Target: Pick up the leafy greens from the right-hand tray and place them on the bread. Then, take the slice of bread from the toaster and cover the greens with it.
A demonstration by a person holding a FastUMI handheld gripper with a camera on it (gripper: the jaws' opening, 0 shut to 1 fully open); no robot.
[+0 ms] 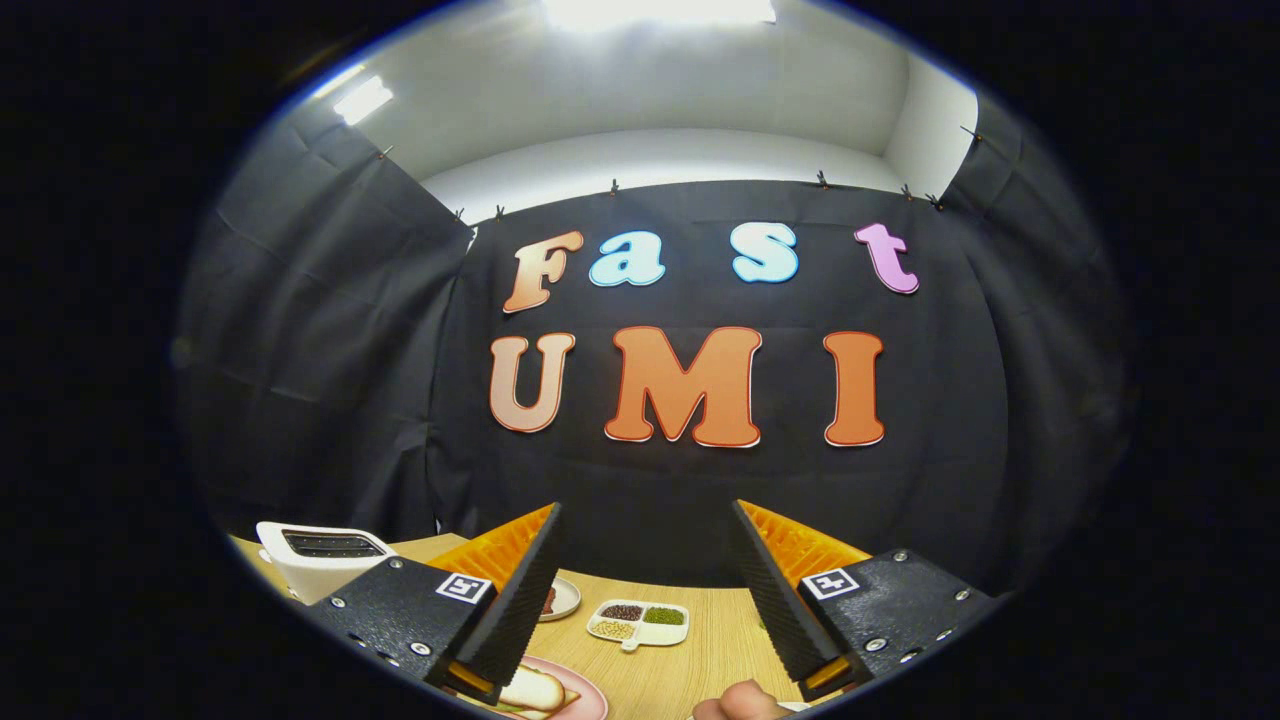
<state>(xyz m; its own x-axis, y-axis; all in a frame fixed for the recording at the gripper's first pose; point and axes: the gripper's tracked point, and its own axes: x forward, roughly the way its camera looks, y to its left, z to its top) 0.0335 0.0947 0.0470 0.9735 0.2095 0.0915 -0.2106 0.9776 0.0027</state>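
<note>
I hold the hand-held gripper (645, 590) raised and level over the wooden counter (700, 660), its two ribbed, wedge-shaped fingers spread wide with nothing between them. Just below the left finger sits a round pink plate (590, 700), smooth and glossy, carrying a pale slice of bread (535, 688) with a soft, matte crumb; a green fringe peeks from under its near edge, so I judge that greens lie at that bread, though the finger hides most of the plate and I cannot tell whether this is the bottom slice dressed with leaves or a top slice already laid over them. Off beyond the left finger stands the toaster (320, 560), a white, rounded, plastic-looking box with a dark slot along its top; I cannot make out whether a slice sits in that slot. So the scene fits either a sandwich waiting for its cover or one already closed, and I will not call it one way or the other. Ahead, between the fingers, lies a small white divided dish (640, 622) with compartments of dark, green and pale grains, and partly behind the left finger a small round white plate (562, 598) holds something reddish. Near the right finger a bit of a person's hand (740, 703) rests at the counter's near edge. I cannot tell where the right-hand tray is from here.
</note>
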